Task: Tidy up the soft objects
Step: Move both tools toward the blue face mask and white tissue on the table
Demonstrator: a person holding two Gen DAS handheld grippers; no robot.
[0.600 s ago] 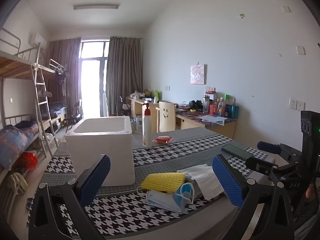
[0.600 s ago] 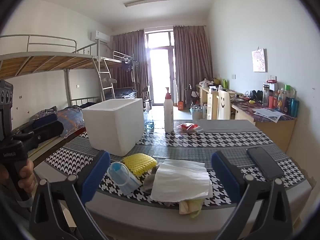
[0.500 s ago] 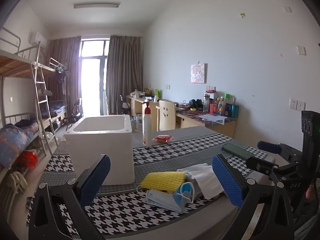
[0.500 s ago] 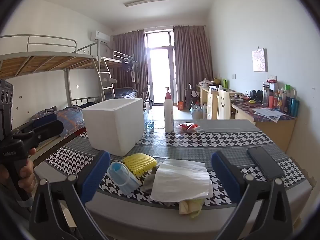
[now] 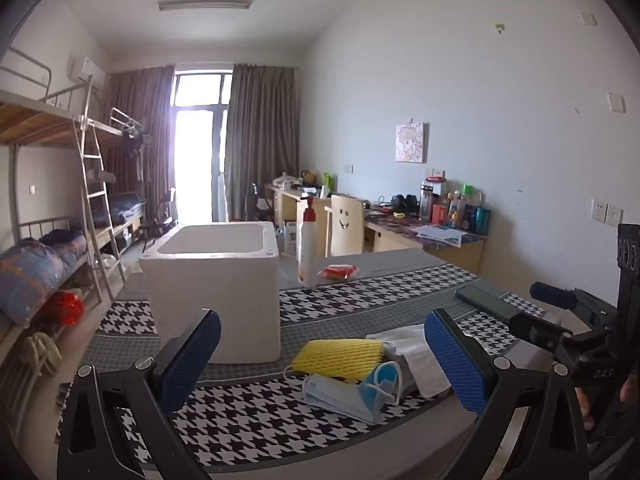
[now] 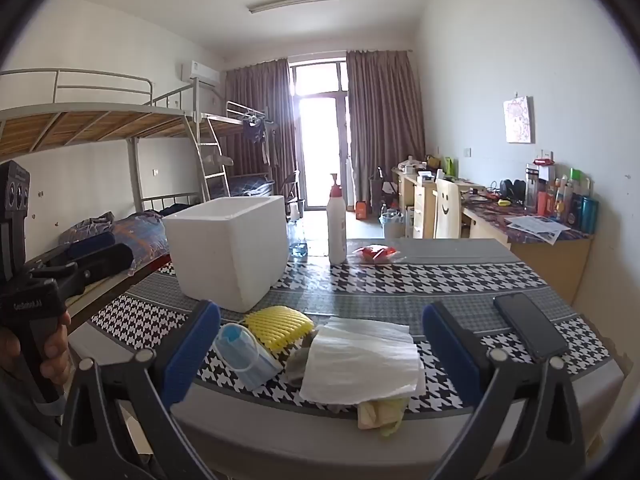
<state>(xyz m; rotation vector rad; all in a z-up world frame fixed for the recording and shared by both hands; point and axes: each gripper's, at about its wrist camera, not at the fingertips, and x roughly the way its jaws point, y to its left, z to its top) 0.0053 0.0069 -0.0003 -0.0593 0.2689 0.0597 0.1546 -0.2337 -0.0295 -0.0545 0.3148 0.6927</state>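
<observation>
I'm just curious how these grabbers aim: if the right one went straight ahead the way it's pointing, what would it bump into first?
Most likely the folded white tissue sheets near the table's front edge, which lie between the open right gripper's fingers. Depth is hard to judge through this lens.

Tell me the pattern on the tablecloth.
Black-and-white houndstooth bands between plain grey stripes on the tablecloth; clearest in the right wrist view.
</observation>
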